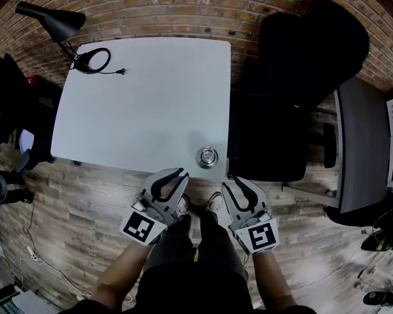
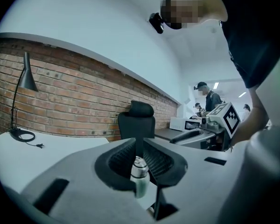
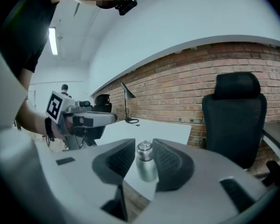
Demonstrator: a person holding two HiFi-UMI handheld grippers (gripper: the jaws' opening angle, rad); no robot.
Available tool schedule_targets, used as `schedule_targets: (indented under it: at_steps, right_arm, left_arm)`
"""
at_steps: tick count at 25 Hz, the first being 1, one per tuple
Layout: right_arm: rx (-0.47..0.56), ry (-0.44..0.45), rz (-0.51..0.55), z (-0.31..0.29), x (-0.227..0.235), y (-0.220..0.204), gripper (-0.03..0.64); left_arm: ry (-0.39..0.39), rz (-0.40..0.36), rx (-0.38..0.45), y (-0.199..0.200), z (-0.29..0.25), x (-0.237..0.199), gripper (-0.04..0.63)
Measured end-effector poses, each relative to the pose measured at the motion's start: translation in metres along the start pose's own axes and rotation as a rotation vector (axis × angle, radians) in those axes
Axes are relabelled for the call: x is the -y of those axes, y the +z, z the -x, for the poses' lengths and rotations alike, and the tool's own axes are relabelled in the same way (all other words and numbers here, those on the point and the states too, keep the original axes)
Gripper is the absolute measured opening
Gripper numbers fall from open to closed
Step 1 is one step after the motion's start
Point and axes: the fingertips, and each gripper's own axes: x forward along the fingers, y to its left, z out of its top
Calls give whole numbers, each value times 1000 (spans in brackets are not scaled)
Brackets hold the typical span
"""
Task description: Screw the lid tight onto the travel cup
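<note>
The steel travel cup (image 1: pixel 207 156) stands upright near the front right corner of the white table (image 1: pixel 137 103), with a silver lid on top. Both grippers hover over the floor just short of the table edge, apart from the cup. My left gripper (image 1: pixel 181 174) is shut and holds nothing; in the left gripper view (image 2: pixel 138 148) the cup (image 2: pixel 140 174) shows beyond its jaws. My right gripper (image 1: pixel 236 183) is open and holds nothing; in the right gripper view (image 3: pixel 143 141) the cup (image 3: pixel 146 164) shows beyond the gap, untouched.
A black desk lamp (image 1: pixel 52 19) and a coiled cable (image 1: pixel 92 61) sit at the table's far left corner. A black office chair (image 1: pixel 301 77) stands right of the table, a grey desk (image 1: pixel 363 149) beyond it. A brick wall runs behind.
</note>
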Motion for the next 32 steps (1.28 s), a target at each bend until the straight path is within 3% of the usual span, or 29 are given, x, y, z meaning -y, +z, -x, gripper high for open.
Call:
schedule_targets:
  at_steps: [4,6,7,14,22,32]
  right_arm:
    - [-45,52,-23,-17,0,-29,175]
    - [-55,67,-31,-28,6,-39,193]
    - [-53,71,-30,-34,9,-44,199]
    - [-57,157,53,-68,6,-72,275]
    - [-24,179,61,-91,11,-93,326]
    - [-32,213,72,-109,8,-100,336]
  left_arm:
    - [5,22,-32,-23,-11,-7,38]
    - [9,33,-40,-31,-19,-11,115]
    - [5,34,-40,-34,-24,-11,117]
    - [-34,23,-49,-56,-48,-6,160]
    - [-18,-55,-28,-65,-67,-14,203]
    - [-23,-81,-66,-77,-79,-9,259]
